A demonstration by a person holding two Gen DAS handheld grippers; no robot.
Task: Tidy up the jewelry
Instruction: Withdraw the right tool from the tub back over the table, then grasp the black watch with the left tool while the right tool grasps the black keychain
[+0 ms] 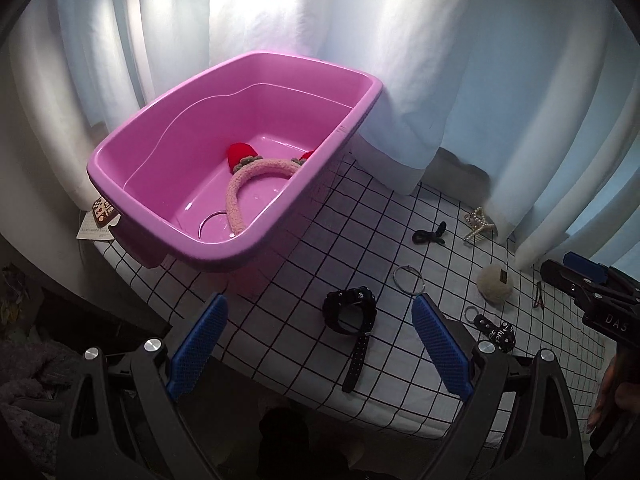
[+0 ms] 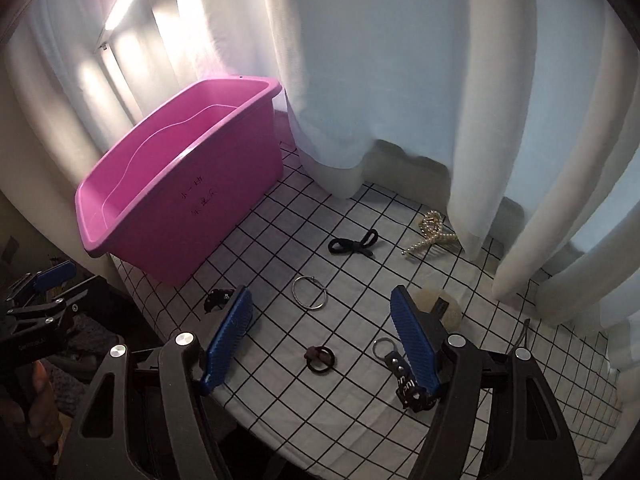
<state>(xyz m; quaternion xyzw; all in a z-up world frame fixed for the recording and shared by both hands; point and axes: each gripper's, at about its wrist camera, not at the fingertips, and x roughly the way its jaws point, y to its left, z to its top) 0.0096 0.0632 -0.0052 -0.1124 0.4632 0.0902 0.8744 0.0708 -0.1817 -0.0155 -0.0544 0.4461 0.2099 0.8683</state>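
Observation:
A pink tub (image 1: 120, 196) (image 2: 180, 208) stands on the checked cloth and holds a fluffy pink headband with red ears (image 1: 240, 184). My left gripper (image 1: 320, 316) is open and empty above a black studded strap (image 1: 352, 316). My right gripper (image 2: 320, 312) is open and empty above a dark hair tie (image 2: 320, 358) and a silver ring (image 2: 309, 293). A black cord tie (image 2: 354, 245), a pearl hair claw (image 2: 432, 232), a cream pom-pom (image 1: 494, 282) and a key strap with ring (image 2: 394, 364) lie on the cloth.
White curtains (image 2: 400, 80) hang along the back and right, touching the cloth. The table edge (image 1: 360, 420) runs close below my grippers. A small patterned card (image 1: 103, 211) lies left of the tub. A red-brown hair clip (image 1: 539, 295) lies at the far right.

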